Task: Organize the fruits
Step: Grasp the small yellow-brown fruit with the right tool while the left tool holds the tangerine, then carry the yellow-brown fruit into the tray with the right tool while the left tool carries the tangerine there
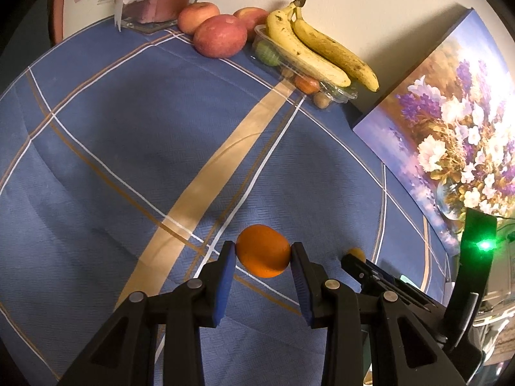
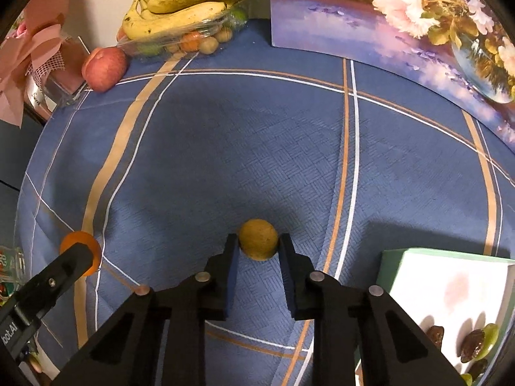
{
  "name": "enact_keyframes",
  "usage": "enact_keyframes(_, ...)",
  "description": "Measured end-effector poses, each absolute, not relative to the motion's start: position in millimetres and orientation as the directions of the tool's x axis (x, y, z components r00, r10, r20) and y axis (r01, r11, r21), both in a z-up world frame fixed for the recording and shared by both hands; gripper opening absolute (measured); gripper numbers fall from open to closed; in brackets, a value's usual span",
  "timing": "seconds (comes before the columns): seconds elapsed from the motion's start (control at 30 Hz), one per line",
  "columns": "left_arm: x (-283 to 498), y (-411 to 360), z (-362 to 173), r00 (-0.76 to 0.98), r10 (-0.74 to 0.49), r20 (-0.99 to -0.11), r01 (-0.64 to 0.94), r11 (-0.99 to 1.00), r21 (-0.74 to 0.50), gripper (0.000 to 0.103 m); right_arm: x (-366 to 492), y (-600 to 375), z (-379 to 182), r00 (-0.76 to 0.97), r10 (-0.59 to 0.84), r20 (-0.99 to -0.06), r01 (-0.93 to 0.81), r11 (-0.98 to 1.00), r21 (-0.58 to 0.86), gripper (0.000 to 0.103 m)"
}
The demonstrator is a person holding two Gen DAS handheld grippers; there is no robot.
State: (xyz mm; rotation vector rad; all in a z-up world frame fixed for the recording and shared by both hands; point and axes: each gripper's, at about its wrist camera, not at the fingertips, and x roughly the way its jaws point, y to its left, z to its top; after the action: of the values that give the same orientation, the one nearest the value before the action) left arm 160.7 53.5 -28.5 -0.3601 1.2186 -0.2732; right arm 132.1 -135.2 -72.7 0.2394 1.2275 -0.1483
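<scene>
Left wrist view: the left tongs (image 1: 263, 252) are clenched on the orange (image 1: 263, 251) at lower centre, pads on its two sides, just above the blue checked surface (image 1: 128, 148). In the right wrist view the right tongs (image 2: 258, 247) are clamped on a small tan round fruit (image 2: 258, 239) at lower centre. Both fruits look firm and light, but round, so likely to roll or slip; holding across the widest part seems safest. Bananas (image 1: 317, 51) lie on a clear tray (image 1: 322, 91) at the top

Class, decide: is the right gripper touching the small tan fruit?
Touching: the right wrist view shows the right gripper with both pads against the tan fruit.
</scene>
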Motion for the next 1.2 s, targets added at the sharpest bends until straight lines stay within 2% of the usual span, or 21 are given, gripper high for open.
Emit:
enact_keyframes(0.43,150,47,-14,0.334,-0.428,-0.839,0.073,0.900,-0.430,0.037,82,-133,-35,0.410,0.002,-0.912,0.223,0.969,0.103,0.026)
enact_keyframes(1.2,104,16,10,0.363,-0.380,-0.851,0.230,0.921,-0.314,0.037,-25,-146,-19,0.452,-0.017,-0.892,0.286,0.950,0.126,0.026)
